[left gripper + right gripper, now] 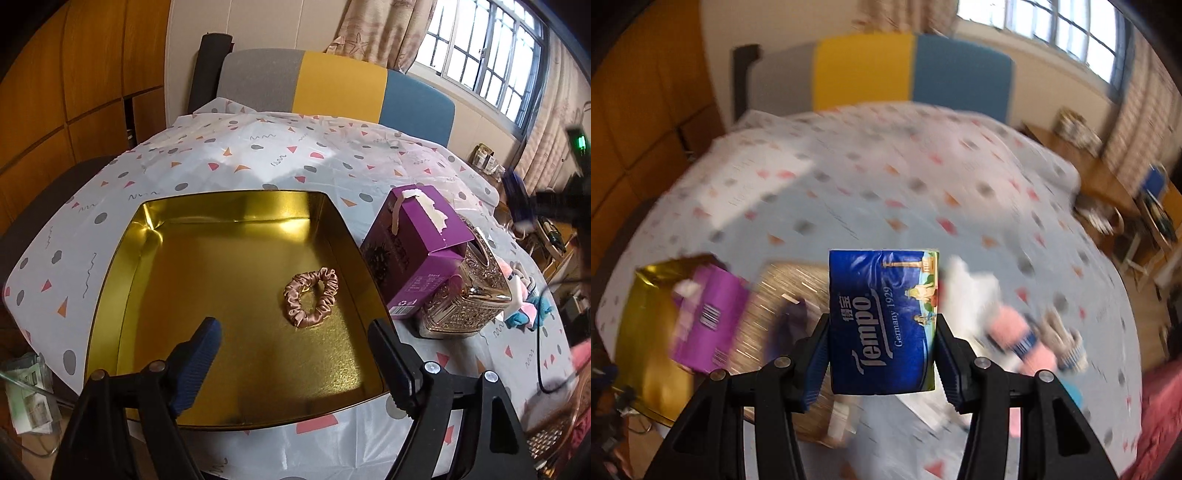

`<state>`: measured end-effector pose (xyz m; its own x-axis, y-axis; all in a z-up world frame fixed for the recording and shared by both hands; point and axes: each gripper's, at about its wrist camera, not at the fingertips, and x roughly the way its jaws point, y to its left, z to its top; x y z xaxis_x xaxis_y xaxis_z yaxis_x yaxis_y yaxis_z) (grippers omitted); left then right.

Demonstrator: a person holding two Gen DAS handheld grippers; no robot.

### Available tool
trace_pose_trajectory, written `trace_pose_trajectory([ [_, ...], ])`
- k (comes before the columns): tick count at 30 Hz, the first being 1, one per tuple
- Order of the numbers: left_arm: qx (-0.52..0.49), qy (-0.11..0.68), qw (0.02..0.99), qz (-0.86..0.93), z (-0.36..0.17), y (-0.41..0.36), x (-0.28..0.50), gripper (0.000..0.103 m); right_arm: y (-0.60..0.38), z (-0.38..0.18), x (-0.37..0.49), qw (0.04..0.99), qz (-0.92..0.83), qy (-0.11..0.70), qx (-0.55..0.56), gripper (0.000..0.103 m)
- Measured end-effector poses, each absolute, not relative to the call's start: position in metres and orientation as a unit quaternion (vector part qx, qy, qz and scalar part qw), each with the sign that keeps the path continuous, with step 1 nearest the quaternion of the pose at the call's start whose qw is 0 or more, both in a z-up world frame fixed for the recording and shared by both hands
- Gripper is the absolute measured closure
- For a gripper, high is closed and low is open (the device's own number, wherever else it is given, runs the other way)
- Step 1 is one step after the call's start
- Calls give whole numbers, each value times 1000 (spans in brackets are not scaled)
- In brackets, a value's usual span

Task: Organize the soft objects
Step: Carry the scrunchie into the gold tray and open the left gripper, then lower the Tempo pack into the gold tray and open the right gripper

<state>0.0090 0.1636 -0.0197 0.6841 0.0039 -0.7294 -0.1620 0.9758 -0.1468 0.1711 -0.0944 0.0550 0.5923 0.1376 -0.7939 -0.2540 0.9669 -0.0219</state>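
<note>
Above gold tin (155, 236) on bench (258, 155), our left claw (295, 332) gapes empty; scrunchie (311, 297) lies inside tin. Our right claw (882, 328) grips blue tissue pack (884, 317) aloft.

A lived-in home here, a bedroom or a family room by the look of it. Warm wooden cabinet panels (55, 92) run along the left wall. Across the table sits a padded backrest (332, 85) in grey, yellow and blue blocks, a chair or a headboard, hard to call. A barred window (491, 48) lets daylight in, patterned beige curtains (380, 29) beside it. The table wears a white tablecloth (258, 155) with playful dots, triangles and squiggles. Household bits all over it: a gold tin box (236, 295), a purple carton (417, 247), an ornate tissue holder (469, 295). A cluttered wooden side table (1108, 192) stands by the far wall.
</note>
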Motion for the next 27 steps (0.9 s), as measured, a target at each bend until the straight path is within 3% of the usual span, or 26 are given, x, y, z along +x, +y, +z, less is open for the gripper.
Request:
trace_pose_trajectory([
  [11, -114, 402, 907, 58, -25, 175, 6, 19, 43, 69, 145, 871, 280, 387, -115, 51],
  [27, -150, 405, 895, 107, -36, 218, -10, 16, 133, -6, 122, 810, 349, 445, -154, 51],
])
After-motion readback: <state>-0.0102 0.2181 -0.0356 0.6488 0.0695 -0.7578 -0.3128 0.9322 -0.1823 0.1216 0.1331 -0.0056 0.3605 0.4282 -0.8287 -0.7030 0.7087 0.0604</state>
